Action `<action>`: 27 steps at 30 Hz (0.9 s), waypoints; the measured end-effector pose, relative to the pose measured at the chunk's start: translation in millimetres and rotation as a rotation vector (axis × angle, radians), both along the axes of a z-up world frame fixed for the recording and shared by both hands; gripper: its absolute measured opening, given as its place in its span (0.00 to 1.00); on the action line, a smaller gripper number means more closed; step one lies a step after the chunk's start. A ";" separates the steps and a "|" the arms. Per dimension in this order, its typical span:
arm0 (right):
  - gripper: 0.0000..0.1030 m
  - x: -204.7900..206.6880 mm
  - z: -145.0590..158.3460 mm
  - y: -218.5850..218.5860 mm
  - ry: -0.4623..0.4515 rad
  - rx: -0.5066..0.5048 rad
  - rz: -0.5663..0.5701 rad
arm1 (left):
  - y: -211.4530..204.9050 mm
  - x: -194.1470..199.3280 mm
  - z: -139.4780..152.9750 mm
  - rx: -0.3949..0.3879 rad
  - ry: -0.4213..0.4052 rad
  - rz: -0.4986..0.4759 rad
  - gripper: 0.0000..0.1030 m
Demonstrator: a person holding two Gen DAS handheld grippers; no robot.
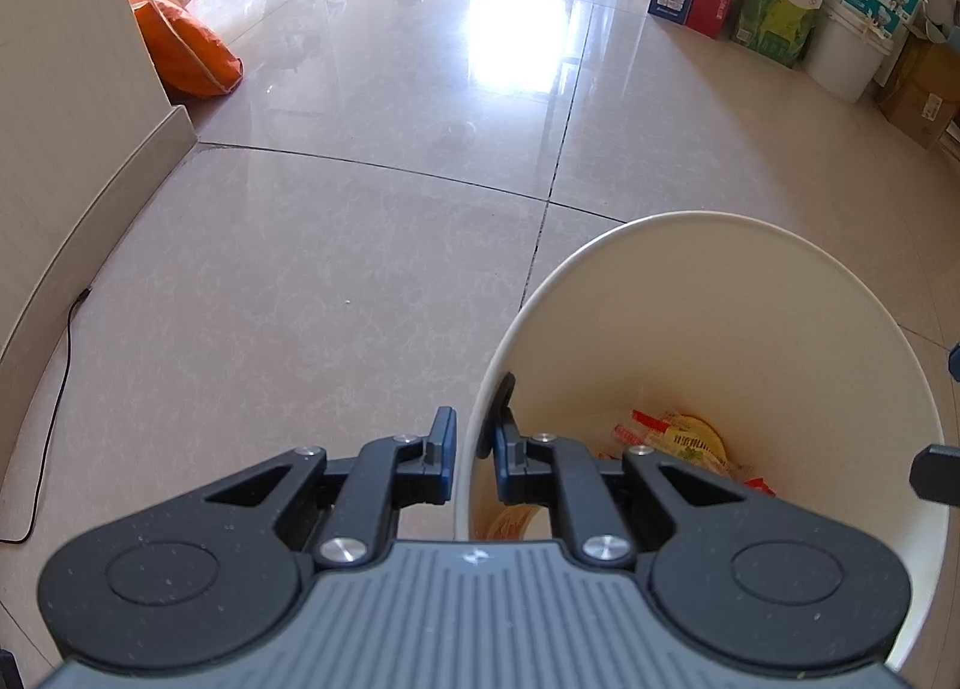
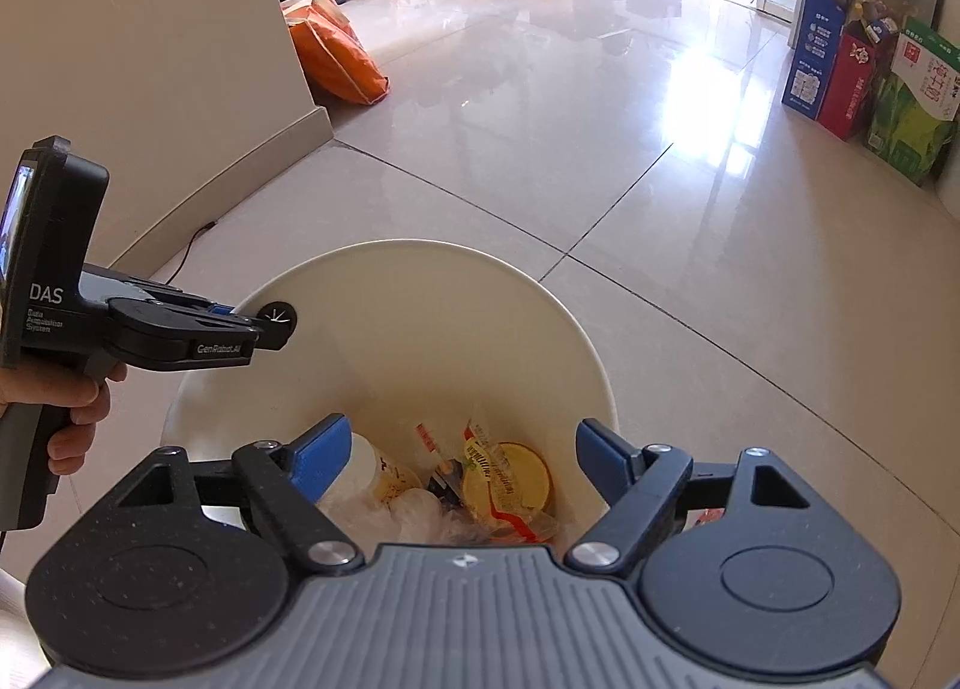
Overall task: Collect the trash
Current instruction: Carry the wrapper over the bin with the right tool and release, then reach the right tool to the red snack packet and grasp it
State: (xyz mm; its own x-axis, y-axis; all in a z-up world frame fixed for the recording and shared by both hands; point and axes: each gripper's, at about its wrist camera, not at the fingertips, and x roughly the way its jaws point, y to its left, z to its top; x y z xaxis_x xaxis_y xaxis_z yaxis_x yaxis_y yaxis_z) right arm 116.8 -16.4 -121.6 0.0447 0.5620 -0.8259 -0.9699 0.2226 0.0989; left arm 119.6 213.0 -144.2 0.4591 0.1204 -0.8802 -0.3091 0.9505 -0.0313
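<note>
The step in hand, as I judge it, is the drop: my right gripper [image 2: 462,464] stands over the open bin [image 2: 420,263] with its jaws spread wide and nothing between them. The next move, by my estimate, calls for lifting this gripper clear of the rim and seeking the next piece of trash on the floor [image 2: 600,149]; none lies near the bin in either view.

My left gripper [image 1: 474,449] is clamped on the bin's rim, one finger outside the wall and one inside, at about 9 o'clock of the bin as my right wrist camera sees it. My left hand [image 2: 72,407] grips the handle below.

Contents of the bin, at its bottom:
- a crumpled clear plastic bag [image 2: 420,509], toward 6 o'clock;
- a pale bottle or cup [image 2: 378,467], toward 8 o'clock;
- a round yellow lid or tub [image 2: 516,479] with a printed wrapper across it, toward 4 o'clock;
- small red-and-white sachets [image 2: 429,437], near centre.
</note>
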 end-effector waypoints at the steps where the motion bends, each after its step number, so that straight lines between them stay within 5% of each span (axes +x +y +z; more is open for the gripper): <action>1: 0.83 1.2 0.6 -1.3 0.000 0.002 -0.004 | 0.5 -0.3 -0.3 0.000 0.000 0.000 0.11; 18: 0.96 63.0 1.7 -51.1 -0.086 0.113 -0.208 | 5.6 -1.1 -1.8 -0.007 0.002 0.007 0.11; 27: 1.00 121.2 -80.6 -97.2 -0.103 0.039 -0.434 | 5.9 -1.2 -1.8 -0.006 0.003 0.008 0.11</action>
